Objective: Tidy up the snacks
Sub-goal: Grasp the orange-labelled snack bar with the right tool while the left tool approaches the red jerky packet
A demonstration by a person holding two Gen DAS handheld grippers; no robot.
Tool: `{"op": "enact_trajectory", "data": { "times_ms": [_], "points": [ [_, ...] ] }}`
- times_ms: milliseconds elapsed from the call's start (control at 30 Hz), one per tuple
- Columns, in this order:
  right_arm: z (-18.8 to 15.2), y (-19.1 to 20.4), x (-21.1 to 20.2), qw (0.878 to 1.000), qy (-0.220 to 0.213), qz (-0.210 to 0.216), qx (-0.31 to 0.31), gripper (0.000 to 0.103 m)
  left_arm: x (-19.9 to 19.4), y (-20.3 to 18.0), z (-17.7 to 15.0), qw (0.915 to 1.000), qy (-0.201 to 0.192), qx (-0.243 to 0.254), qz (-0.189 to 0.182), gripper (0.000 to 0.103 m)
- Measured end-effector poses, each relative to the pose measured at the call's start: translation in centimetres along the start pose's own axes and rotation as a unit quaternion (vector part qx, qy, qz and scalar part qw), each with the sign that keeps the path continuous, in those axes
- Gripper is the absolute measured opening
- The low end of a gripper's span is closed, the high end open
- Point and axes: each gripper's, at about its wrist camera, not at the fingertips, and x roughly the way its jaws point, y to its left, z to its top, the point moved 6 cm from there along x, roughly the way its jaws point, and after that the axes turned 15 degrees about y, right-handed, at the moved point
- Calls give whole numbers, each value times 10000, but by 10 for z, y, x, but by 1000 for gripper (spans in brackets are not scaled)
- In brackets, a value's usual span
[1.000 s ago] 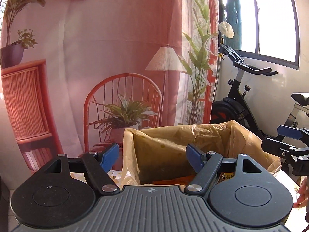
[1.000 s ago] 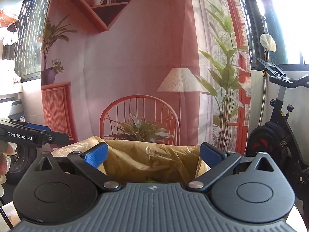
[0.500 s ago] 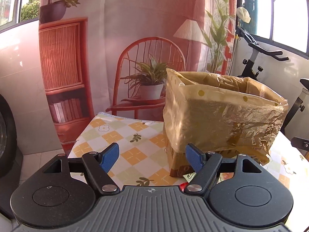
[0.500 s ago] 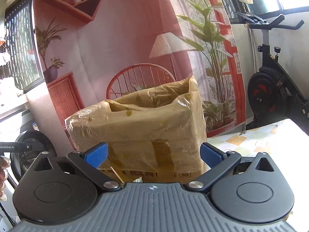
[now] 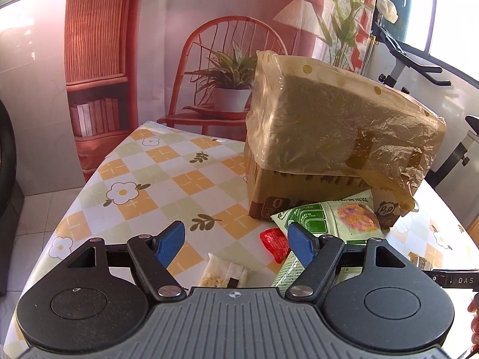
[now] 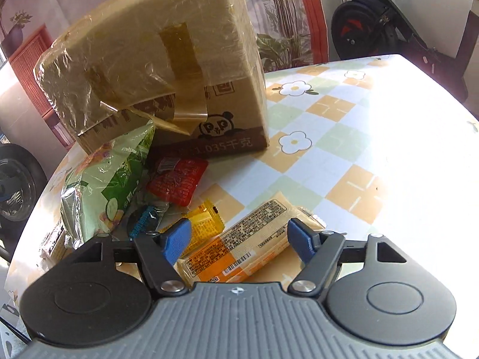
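Observation:
A cardboard box lined with a yellowish plastic bag (image 5: 332, 137) (image 6: 155, 68) stands on the checked tablecloth. Snacks lie in front of it: a green bag (image 5: 332, 221) (image 6: 110, 179), a red packet (image 5: 274, 242) (image 6: 176, 182), a cracker packet (image 5: 223, 273), a yellow packet (image 6: 206, 224) and a long orange-and-cream pack (image 6: 239, 251). My left gripper (image 5: 235, 240) is open and empty above the table, over the cracker and red packets. My right gripper (image 6: 239, 237) is open and empty, its fingers either side of the long orange pack.
The table (image 6: 344, 125) has a yellow, green and white flower-check cloth and drops off at its left edge (image 5: 89, 185). An exercise bike (image 6: 389, 24) stands beyond the far right corner. A printed backdrop of a chair and plants hangs behind.
Both grippers have tipped down and drawn back from the box's opening to its front. The snacks on the table have come into view. Both stay open.

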Motion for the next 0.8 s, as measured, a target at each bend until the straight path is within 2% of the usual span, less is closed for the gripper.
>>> {"op": "enact_trajectory", "data": {
  "times_ms": [67, 100, 167, 333, 433, 600, 800],
  "points": [
    [-2, 3, 7, 9999, 84, -92, -59, 66, 2, 2, -2, 10000, 28, -46, -5, 77],
    [-3, 4, 11, 9998, 87, -111, -110, 59, 3, 3, -4, 10000, 44, -65, 10, 77],
    [-4, 7, 18, 9998, 64, -104, -183, 57, 4, 6, -6, 9999, 64, -85, 60, 77],
    [2, 9, 25, 9982, -249, -281, -462, 44, 4, 22, -14, 9993, 61, -260, 249, 76],
    [7, 6, 28, 9959, -461, -466, -624, 40, 10, 41, -22, 9977, 175, -493, 419, 67],
    [19, -1, 35, 9923, -781, -633, -717, 39, 13, 66, -31, 9950, 218, -655, 718, 66],
    [22, -2, 43, 9895, -1053, -656, -740, 39, 22, 80, -37, 9937, 438, -545, 873, 66]
  ]
}}
